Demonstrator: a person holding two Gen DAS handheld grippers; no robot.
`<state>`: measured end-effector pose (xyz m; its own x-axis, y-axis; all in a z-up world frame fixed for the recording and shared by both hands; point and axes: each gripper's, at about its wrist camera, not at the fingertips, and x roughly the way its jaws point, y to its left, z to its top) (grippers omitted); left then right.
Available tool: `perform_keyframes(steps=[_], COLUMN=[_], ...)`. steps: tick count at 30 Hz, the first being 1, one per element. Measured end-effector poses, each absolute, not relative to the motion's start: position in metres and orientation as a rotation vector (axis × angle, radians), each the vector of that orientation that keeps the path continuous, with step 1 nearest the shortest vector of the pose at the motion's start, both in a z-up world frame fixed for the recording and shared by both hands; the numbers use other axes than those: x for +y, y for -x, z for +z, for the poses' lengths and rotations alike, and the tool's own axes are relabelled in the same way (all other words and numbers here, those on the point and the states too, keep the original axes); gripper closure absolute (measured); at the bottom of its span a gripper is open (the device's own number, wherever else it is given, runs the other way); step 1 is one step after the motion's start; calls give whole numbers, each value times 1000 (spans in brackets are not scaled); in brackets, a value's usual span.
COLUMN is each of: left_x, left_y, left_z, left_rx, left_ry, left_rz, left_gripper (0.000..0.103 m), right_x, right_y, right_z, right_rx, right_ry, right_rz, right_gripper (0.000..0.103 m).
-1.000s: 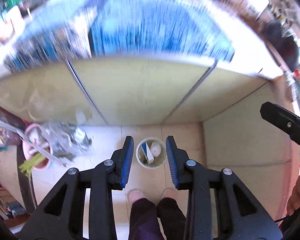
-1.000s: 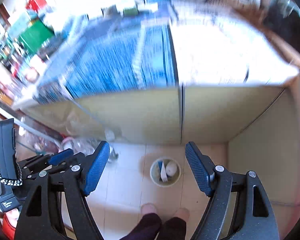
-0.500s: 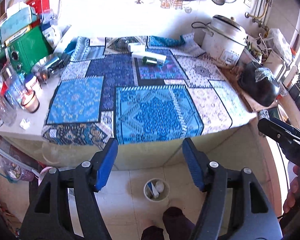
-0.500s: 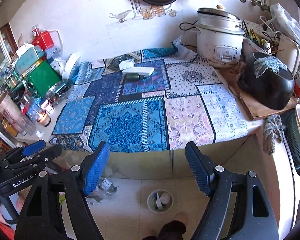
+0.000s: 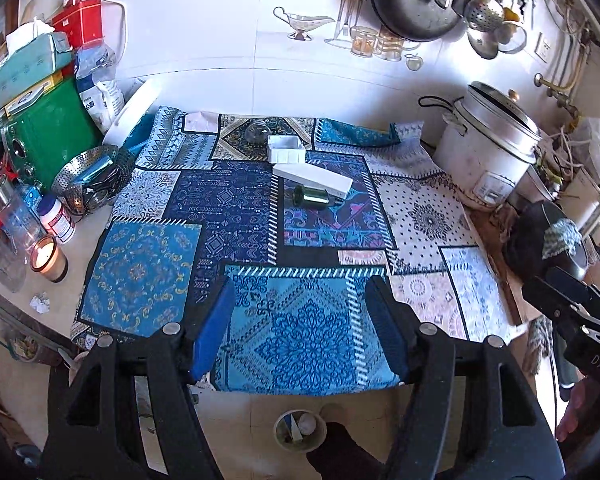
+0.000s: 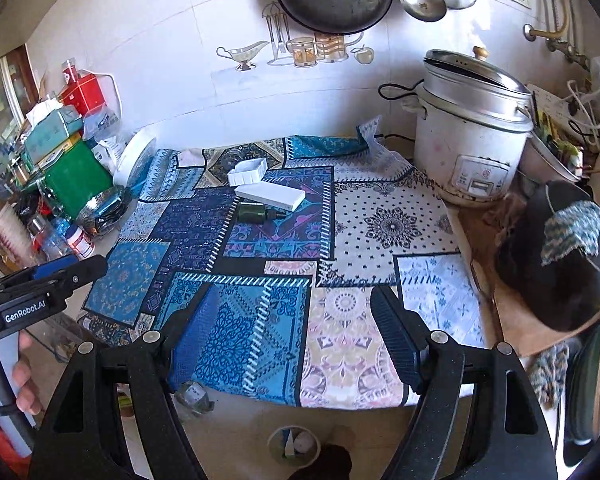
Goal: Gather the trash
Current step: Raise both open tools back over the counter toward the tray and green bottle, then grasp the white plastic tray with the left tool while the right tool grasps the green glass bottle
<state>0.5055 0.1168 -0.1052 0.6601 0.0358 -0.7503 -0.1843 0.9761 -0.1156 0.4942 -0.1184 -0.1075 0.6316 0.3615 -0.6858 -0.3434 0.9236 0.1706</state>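
left hand-held gripper [image 5: 302, 330]: jaws apart, empty | right hand-held gripper [image 6: 296, 334]: jaws apart, empty

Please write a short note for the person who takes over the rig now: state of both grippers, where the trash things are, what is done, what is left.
Left hand-held gripper: open, holds nothing.
Right hand-held gripper: open, holds nothing.
On the patterned cloth, far side: green bottle lying down, long white box beside it, small white tray behind.
Crumpled paper on the bare counter at the left edge.
Done: the floor bin below the counter already has some pieces in it.
Left: probably pick up these items and drop them in the bin.
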Motion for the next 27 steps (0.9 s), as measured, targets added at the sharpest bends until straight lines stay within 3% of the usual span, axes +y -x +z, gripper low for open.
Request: perform_keyframes(steps=[12,27], left_x=[141,240], left_y=[-600,-699], left_z=[-116,-168], left_rx=[857,980], left_ry=[282,260], left_rz=[265,171], left_gripper=[37,36], right_x=[-90,46], right_y=[-616,-720], right_z=[-146,-247], right_rx=[920,1173], right_ry=[90,242], right_rz=[534,539], right_gripper=[28,28])
